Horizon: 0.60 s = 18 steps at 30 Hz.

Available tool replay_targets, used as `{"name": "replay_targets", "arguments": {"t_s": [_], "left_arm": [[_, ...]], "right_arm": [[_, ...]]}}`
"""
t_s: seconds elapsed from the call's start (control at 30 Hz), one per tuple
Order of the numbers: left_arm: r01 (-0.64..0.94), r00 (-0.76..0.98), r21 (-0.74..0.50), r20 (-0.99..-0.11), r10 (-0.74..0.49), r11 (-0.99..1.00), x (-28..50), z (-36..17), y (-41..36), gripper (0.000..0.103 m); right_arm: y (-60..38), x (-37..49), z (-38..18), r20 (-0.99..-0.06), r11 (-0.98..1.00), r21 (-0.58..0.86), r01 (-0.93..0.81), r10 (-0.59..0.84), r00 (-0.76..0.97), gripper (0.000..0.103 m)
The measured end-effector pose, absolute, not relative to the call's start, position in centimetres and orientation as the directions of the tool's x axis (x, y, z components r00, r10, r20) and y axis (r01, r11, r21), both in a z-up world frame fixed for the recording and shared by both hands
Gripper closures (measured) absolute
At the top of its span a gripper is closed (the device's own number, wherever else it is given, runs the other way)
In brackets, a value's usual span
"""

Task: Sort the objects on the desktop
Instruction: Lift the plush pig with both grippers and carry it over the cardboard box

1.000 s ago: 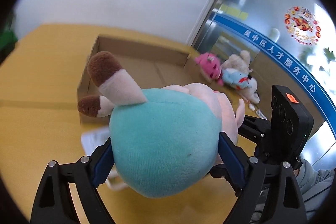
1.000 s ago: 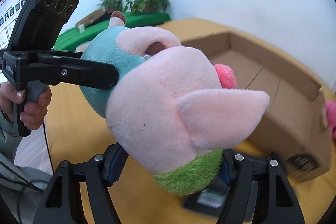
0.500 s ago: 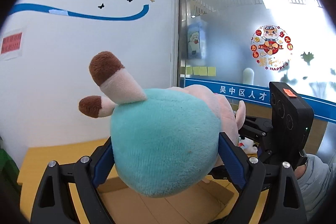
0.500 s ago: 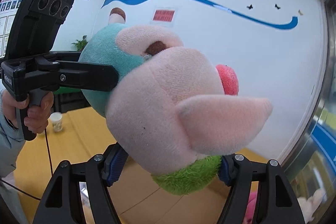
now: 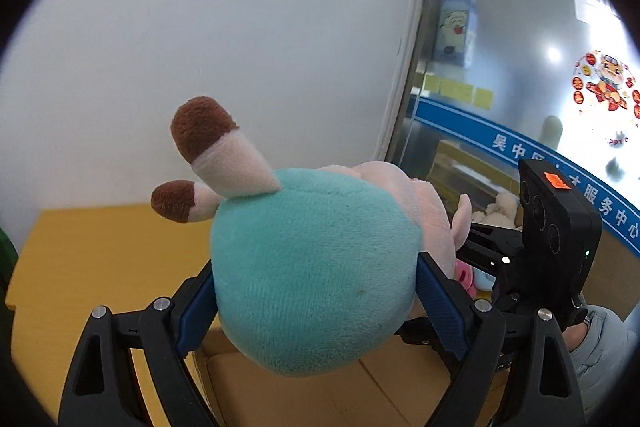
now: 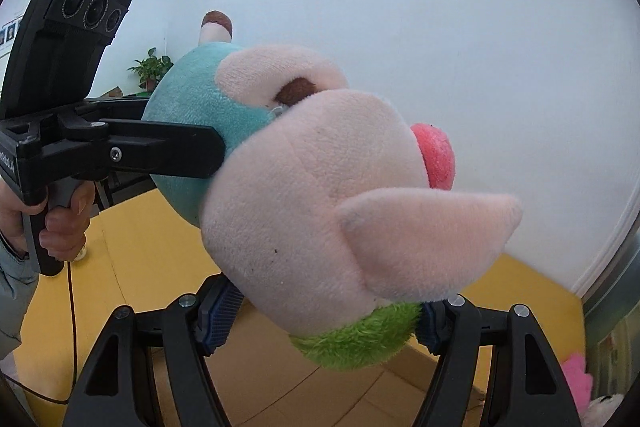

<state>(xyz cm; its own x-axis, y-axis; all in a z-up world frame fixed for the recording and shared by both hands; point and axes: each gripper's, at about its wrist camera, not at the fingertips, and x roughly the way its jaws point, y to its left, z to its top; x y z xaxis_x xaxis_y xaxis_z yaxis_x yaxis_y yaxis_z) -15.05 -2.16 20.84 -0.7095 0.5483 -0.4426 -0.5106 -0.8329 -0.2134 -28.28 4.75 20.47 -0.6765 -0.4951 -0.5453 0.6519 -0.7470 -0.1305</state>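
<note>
The left gripper [image 5: 316, 301] pinches the teal body of the plush pig [image 5: 312, 267] between its blue pads, the brown-tipped legs sticking up and away from it. The right gripper [image 6: 320, 319] clamps the same toy at its green collar, so the pink head [image 6: 320, 187] and one ear bulge above its fingers. The pig hangs in the air between both tools, over the open cardboard box [image 5: 320, 399] on the yellow table [image 5: 92, 259].

Plush pig [image 6: 320, 187]: pink head, teal body, green collar, brown hooves. Desk [image 5: 100, 251]: yellow. Box [image 5: 320, 395]: tan.
</note>
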Motion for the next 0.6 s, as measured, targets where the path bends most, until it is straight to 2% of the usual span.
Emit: {"name": "replay_targets", "arguments": {"t_s": [0.2, 0.3, 0.5, 0.6], "left_arm": [[-0.405, -0.585, -0.313, -0.634, 0.507, -0.859, -21.1, 10.4, -2.9, 0.013], [-0.362, -0.533, -0.331, -0.693, 0.485, -0.871, -22.9, 6.7, -2.7, 0.013], [-0.321, -0.434, -0.348, -0.772, 0.464, -0.881, -24.2, 2.5, -2.3, 0.011], [-0.32, -0.439, -0.3, -0.793, 0.421, -0.899, -23.8, 2.3, -2.8, 0.01]], "right_arm": [[2.0, -35.7, 9.0, -0.683, -0.764, -0.004, 0.646, -0.469, -0.56, 0.033], [1.0, -38.3, 3.8, -0.748, -0.773, 0.06, 0.631, -0.453, -0.484, 0.033], [0.4, -40.7, -2.1, -0.817, -0.794, 0.129, 0.594, -0.424, -0.39, 0.032], [-0.6, -41.3, -3.5, -0.833, -0.794, 0.148, 0.59, -0.421, -0.358, 0.032]]}}
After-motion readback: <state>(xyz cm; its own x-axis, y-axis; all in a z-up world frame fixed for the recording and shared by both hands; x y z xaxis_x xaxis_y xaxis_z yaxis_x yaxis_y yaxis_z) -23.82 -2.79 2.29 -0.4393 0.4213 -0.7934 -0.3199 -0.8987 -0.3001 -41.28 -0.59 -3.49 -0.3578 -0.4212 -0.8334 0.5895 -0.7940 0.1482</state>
